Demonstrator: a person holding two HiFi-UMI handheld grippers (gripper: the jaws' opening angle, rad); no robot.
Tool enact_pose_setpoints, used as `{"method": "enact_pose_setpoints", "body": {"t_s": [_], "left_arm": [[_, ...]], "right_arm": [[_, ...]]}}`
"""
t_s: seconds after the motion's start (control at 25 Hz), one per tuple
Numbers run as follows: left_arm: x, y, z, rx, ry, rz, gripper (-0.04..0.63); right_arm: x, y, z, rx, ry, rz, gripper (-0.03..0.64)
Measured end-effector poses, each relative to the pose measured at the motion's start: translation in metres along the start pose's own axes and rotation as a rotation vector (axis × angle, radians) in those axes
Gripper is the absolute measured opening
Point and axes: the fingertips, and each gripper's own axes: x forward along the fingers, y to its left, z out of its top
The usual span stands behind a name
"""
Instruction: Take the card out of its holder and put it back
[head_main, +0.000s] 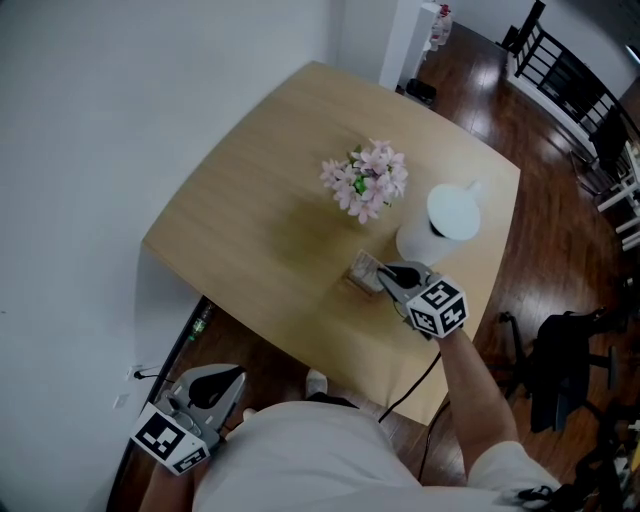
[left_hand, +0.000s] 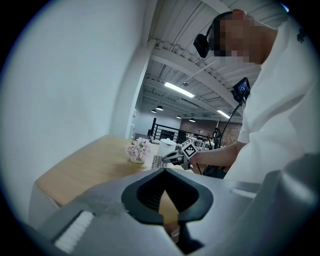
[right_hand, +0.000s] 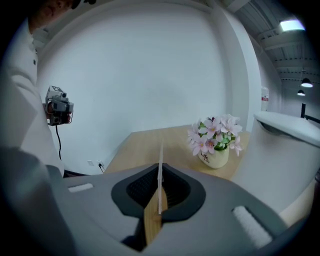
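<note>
A thin white card (right_hand: 160, 172) stands edge-on between my right gripper's (right_hand: 159, 207) pads, which are shut on it. Just below the card sits its wooden holder (right_hand: 151, 225). In the head view the right gripper (head_main: 393, 275) reaches over the table's near right part, its tips at the card (head_main: 364, 266) and holder (head_main: 357, 281). Whether the card's lower edge still sits in the holder is hidden. My left gripper (head_main: 213, 387) hangs low at my left side, off the table, its jaws together with nothing between them (left_hand: 172, 220).
The wooden table (head_main: 250, 230) carries a pot of pink flowers (head_main: 366, 180) just beyond the holder and a white jug (head_main: 440, 225) close to the right gripper's right. A white wall is left of the table. Dark chairs (head_main: 575, 80) stand on the wooden floor.
</note>
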Motion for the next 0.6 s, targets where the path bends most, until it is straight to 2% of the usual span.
{"method": "enact_pose_setpoints", "body": {"t_s": [0.4,0.6], "left_arm": [[-0.024,-0.006,-0.003,0.016,-0.036,-0.016,0.005],[-0.048,-0.011,-0.009,0.023,-0.059,-0.019,0.005]], "right_arm": [[-0.031,0.016,0.026,-0.072,-0.005,-0.072,0.021],[-0.043,0.052,0.043,-0.098,-0.033,-0.074,0.021]]}}
